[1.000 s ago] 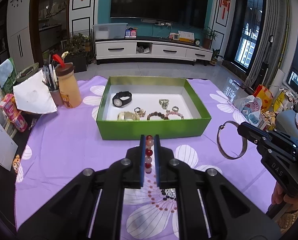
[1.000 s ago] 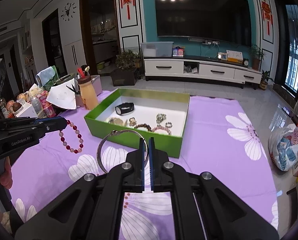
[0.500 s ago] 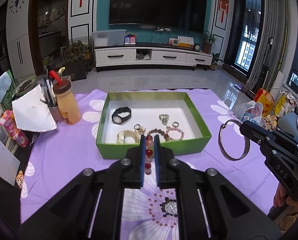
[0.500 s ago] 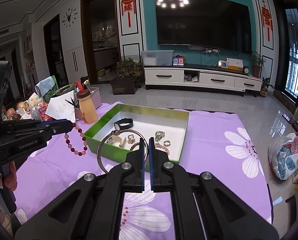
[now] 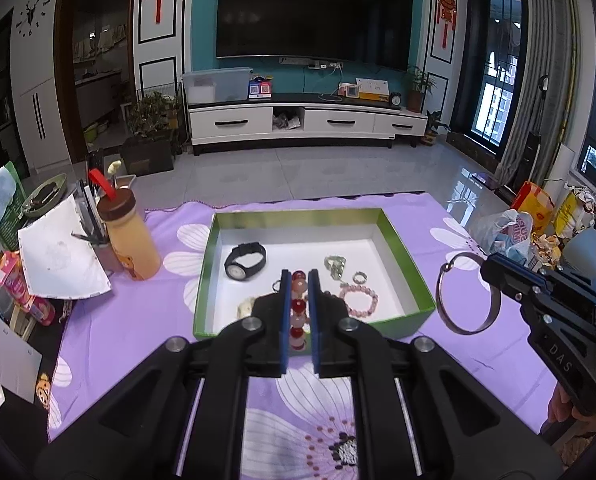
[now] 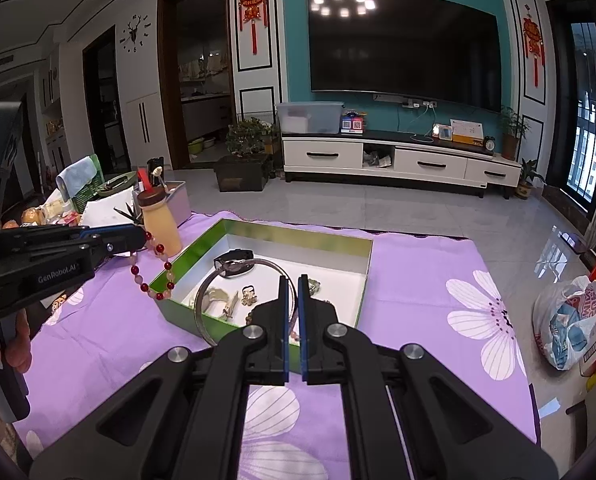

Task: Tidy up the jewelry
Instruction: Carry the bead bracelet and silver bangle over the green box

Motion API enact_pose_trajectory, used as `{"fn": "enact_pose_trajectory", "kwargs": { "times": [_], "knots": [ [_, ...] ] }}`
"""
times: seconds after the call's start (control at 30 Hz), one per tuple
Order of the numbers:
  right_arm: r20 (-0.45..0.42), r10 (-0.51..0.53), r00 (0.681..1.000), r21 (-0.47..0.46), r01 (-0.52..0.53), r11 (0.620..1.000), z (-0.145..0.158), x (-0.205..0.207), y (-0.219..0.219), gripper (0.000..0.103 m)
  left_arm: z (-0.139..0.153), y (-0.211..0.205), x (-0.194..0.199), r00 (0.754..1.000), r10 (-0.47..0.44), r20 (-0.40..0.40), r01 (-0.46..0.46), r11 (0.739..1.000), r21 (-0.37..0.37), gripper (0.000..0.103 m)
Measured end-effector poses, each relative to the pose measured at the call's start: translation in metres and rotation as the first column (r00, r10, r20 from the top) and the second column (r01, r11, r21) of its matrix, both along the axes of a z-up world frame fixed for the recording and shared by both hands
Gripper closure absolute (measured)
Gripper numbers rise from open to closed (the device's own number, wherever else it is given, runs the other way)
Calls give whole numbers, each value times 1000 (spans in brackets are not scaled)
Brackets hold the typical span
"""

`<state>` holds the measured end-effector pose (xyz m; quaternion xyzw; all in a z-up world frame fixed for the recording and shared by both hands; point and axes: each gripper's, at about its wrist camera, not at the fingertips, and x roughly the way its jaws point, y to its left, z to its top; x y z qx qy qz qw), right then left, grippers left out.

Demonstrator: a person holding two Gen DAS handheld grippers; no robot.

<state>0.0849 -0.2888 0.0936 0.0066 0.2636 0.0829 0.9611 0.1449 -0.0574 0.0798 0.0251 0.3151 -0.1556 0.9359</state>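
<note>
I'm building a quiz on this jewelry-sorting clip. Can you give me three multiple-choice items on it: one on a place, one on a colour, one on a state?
1. Where does the black watch lie?
A. On the purple cloth
B. Inside the green box
C. Between gripper fingers

2. What colour are the outer walls of the box?
A. Green
B. Red
C. Black

3. What is the right hand-held gripper doing?
A. Standing open and empty
B. Shut on a silver bangle
C. Shut on a watch

Answers:
1. B: the watch rests on the box's white floor, near its left wall.
2. A: the walls show green in both views.
3. B: the silver bangle hangs pinched at the gripper's tips, while the left hand-held gripper grips the bead bracelet.
</note>
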Motion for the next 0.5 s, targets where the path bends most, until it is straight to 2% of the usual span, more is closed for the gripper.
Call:
{"fn": "enact_pose_trajectory", "kwargs": {
  "times": [0.23,0.5],
  "knots": [
    [-13,-2,1000,-8,2,1000,-3,22,1,100,-2,-1,28,1000,4,-13,-4,1000,-8,95],
    [-60,5,998,12,-5,1000,-11,56,0,100,-15,-3,65,998,21,-62,-23,999,-31,95]
  ]
}}
